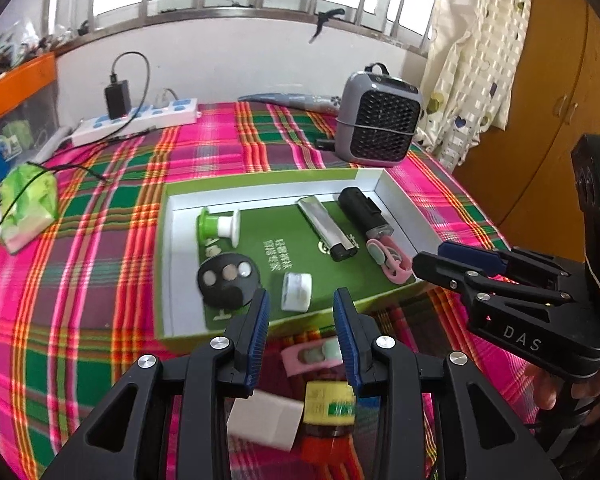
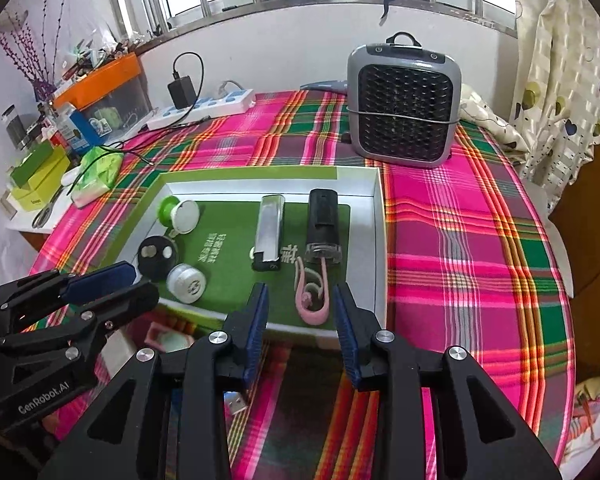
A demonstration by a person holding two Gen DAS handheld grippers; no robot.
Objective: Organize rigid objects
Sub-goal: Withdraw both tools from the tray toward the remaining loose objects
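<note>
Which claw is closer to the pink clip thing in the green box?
Right. The right gripper hovers open just in front of the pink clip; the left gripper sits further left, by the white cap.

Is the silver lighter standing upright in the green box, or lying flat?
Lying flat. The silver lighter rests lengthwise on the floor of the green box, black end toward the camera.

A pink, green and orange plaid tablecloth (image 2: pixel 460 260) covers the table. On it, the shallow cardboard tray (image 2: pixel 374 216) is lime green outside, white-walled, with a dark green floor. Inside lie a silver-and-black lighter (image 2: pixel 269 232), a pink curved clip (image 2: pixel 312 300) and a black cylinder (image 2: pixel 323 224). Behind the tray stands a grey fan with a black honeycomb grille (image 2: pixel 404 108).
</note>
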